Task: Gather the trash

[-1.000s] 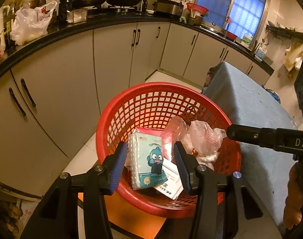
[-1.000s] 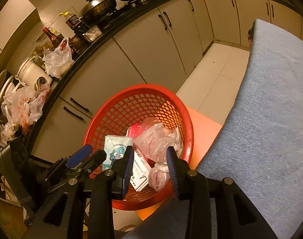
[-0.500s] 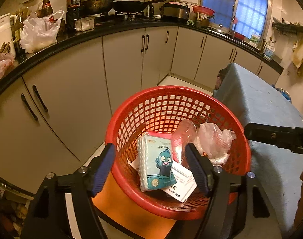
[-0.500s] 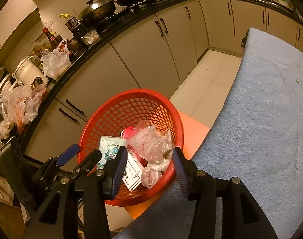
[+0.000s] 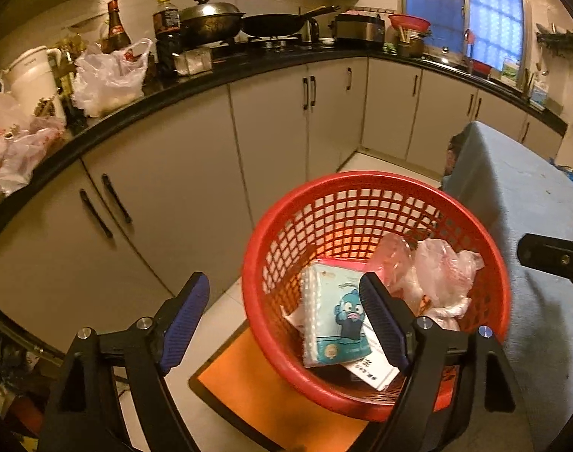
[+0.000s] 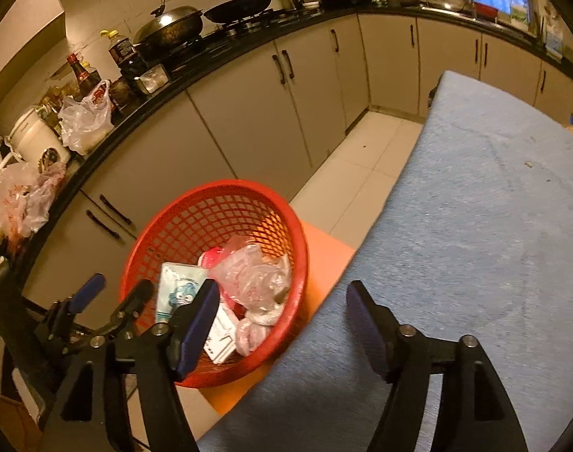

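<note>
Blue-padded and spread wide, the left gripper (image 5: 284, 318) holds nothing and hangs over the near rim of the basket (image 5: 377, 182); the right gripper (image 6: 282, 314) is likewise spread and empty, one finger over the basket's edge and the other over the blue cloth surface (image 6: 475, 226). Between and just past the left fingers lies the trash: a tissue pack (image 5: 331, 316) with a cartoon face, a white card (image 5: 369, 369) tucked under it, and crumpled plastic bags (image 5: 433, 275) beside them, all inside the red basket, which rests on an orange stool (image 5: 271, 388) just beside the surface. Judging from this, the collecting looks largely done: several pieces are already in the basket, and the stretch of cloth in the right view shows no obvious litter beyond a few tiny specks too small to identify. Whatever is left would have to be outside these views. Farther out, the cabinets (image 5: 196, 188) curve around under a dark counter (image 6: 226, 49) crowded with pans, bottles and filled bags, which do not appear to be part of the job.
</note>
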Action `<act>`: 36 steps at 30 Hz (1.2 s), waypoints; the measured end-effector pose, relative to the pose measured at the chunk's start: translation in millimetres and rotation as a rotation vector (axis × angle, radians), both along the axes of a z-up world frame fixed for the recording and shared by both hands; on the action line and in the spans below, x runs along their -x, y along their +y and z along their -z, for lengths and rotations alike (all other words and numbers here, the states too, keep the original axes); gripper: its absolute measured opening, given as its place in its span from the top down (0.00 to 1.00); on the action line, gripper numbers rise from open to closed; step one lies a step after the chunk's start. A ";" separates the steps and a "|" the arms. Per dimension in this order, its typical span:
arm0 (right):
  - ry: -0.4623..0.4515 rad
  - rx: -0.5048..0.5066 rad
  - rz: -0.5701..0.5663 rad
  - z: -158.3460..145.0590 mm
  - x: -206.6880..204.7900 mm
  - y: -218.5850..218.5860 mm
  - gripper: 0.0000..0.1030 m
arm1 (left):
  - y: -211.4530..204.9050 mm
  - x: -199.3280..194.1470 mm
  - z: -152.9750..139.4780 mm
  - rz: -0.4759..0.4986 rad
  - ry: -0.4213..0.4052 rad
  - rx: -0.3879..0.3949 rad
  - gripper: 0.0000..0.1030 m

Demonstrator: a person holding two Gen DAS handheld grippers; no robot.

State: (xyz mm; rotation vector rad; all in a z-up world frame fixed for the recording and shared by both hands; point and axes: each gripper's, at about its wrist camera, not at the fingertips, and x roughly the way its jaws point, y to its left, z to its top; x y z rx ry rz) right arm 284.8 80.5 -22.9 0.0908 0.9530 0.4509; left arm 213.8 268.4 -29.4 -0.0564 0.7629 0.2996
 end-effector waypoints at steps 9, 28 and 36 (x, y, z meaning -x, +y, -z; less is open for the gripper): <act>-0.094 0.053 0.007 -16.4 35.7 -12.0 0.19 | -12.6 33.7 -26.6 -0.009 -0.054 -0.037 0.06; -0.379 0.139 0.092 -42.4 204.8 -76.7 0.09 | -59.9 191.7 -55.7 -0.029 -0.184 -0.142 0.04; -0.474 0.157 0.141 -40.6 275.9 -91.0 0.06 | -82.1 248.8 -48.0 -0.034 -0.236 -0.140 0.04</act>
